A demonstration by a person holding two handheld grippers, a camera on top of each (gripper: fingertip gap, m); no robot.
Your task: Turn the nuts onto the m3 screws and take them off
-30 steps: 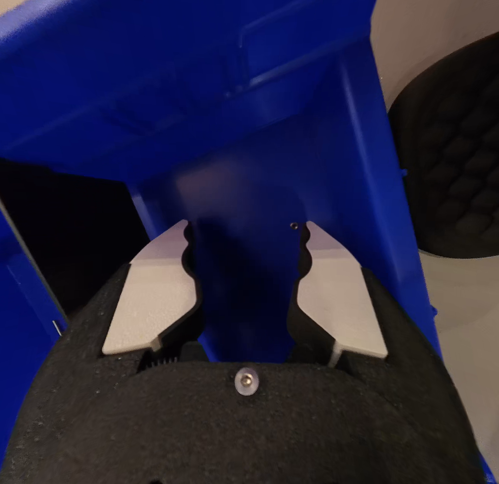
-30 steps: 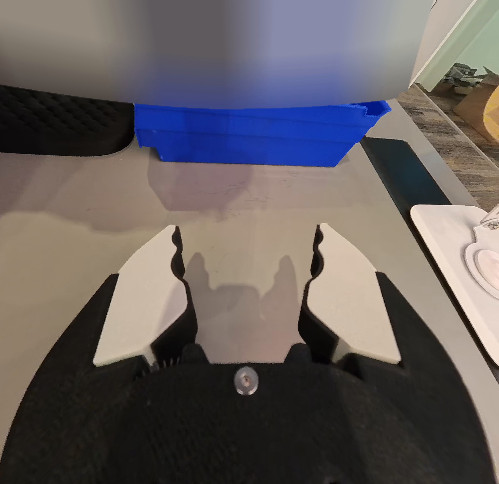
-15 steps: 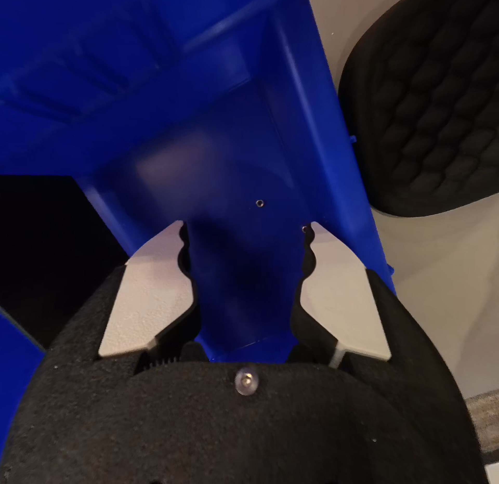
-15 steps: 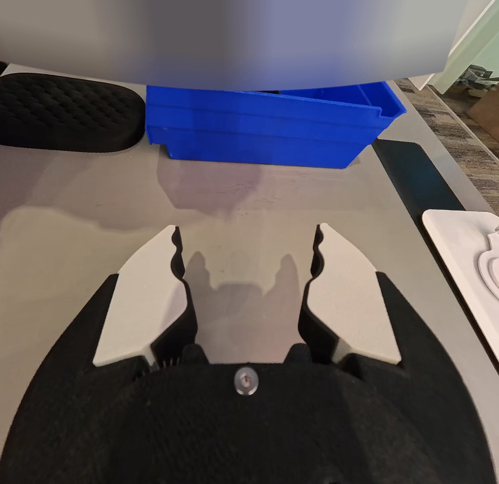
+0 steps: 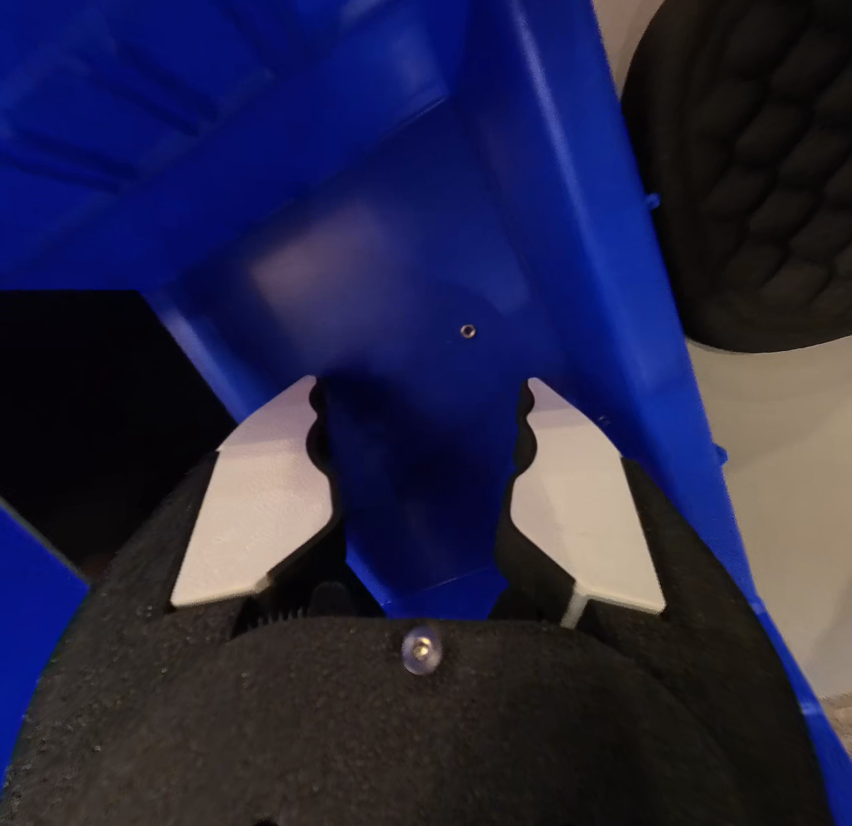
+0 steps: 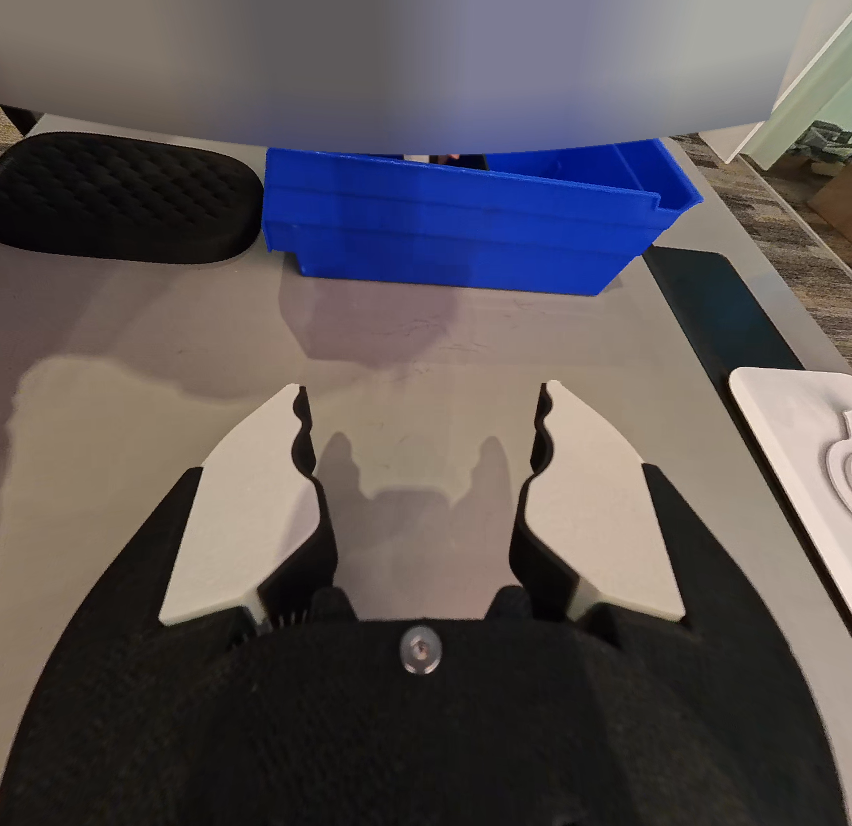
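A small metal nut lies alone on the floor of a blue bin. My left gripper is open and empty inside the bin, its tips a short way in front of the nut. My right gripper is open and empty above the grey table, well short of the same blue bin. No screw shows in either view.
A black quilted pad lies left of the bin; in the left wrist view it sits to the right. A dark mat and a white tray lie at the table's right. A dark compartment is left of the gripper.
The left gripper has shifted inside the bin, so the nut now sits farther ahead between the tips, and the second small piece by the right fingertip is hidden. The right gripper drew back from the bin.
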